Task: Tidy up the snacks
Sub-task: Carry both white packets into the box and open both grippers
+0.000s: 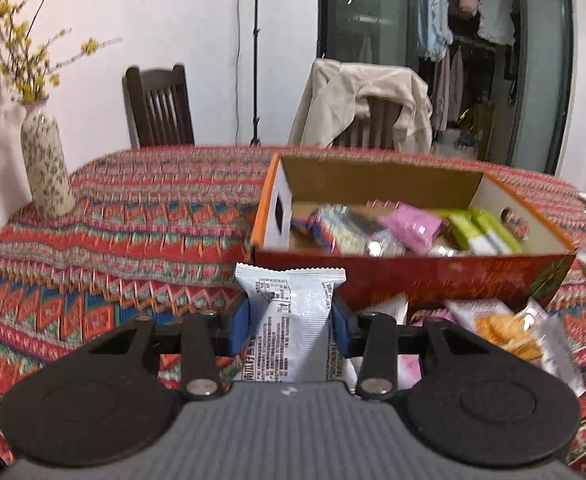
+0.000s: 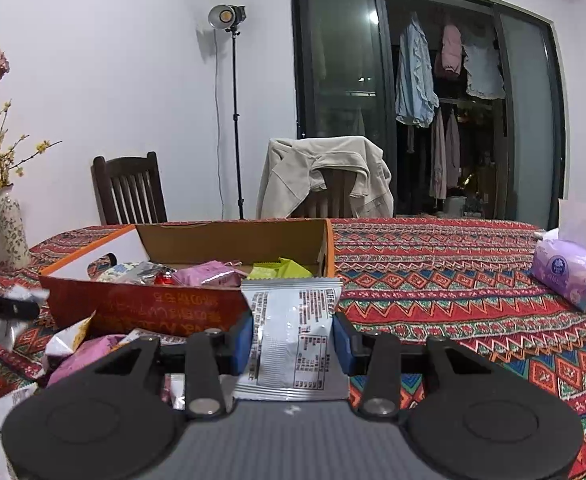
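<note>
Over on the far left of the table stands a flowered vase (image 1: 47, 168) with yellow sprigs in it, on the patterned tablecloth (image 1: 141, 216).

Next comes the left gripper (image 1: 291, 322). Its blue pads (image 1: 240, 326) are drawn in partway and clamp a white snack packet (image 1: 291, 320) from both sides, printed back facing up. The packet stands lengthwise between the fingers, its crimped top edge reaching just in front of the near left corner of the cardboard box (image 1: 413, 276). That box sits open on the cloth, red along its front wall, and already holds a jumble of wrapped snacks: a pink packet (image 1: 413, 228) in the middle, green packets (image 1: 481, 230) to the right of it. More loose snacks (image 1: 501, 328) lie on the cloth against the box's front, below the gripper's right side.

Further right, the right gripper (image 2: 291, 342) is likewise closed partway on a silver-white packet (image 2: 291, 336), pads pressing both its edges, label side up. It is held up just before the box's (image 2: 141, 308) near right corner.

At the far right edge of the table rests a purple tissue pack (image 2: 569, 276), well apart from the box.
</note>
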### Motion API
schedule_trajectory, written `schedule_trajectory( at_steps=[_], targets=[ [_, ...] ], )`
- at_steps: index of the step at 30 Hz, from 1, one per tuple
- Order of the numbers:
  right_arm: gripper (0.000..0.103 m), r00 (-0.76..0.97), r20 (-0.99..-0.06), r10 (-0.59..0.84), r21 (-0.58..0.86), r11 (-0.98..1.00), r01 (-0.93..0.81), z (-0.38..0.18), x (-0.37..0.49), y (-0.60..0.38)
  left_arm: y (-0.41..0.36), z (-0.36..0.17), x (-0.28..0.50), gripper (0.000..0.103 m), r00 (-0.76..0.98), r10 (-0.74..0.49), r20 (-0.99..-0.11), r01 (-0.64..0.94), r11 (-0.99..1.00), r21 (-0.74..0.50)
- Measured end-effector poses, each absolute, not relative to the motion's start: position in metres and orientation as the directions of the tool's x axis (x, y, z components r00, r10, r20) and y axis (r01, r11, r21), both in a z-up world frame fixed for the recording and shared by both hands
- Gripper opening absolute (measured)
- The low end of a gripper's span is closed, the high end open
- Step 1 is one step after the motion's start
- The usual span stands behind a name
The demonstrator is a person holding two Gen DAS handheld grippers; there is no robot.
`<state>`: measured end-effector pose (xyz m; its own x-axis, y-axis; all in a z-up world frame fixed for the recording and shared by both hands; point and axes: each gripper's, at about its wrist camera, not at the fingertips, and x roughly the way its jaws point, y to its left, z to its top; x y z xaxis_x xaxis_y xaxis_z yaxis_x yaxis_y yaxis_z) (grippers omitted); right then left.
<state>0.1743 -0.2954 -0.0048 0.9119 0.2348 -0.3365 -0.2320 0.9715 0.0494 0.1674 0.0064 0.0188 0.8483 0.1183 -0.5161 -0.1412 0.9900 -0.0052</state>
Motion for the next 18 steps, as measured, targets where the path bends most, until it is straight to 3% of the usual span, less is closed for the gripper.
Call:
schedule_trajectory(
  at_steps=[18],
  targets=[
    [0.041,0.923,-0.284,0.260,0.031,0.965,-0.262,0.050,0.220,-0.266,-0.029,0.070,0.216,0.042,0.912,0.050,-0.406,-0.061,0.998,-0.015]
  ],
)
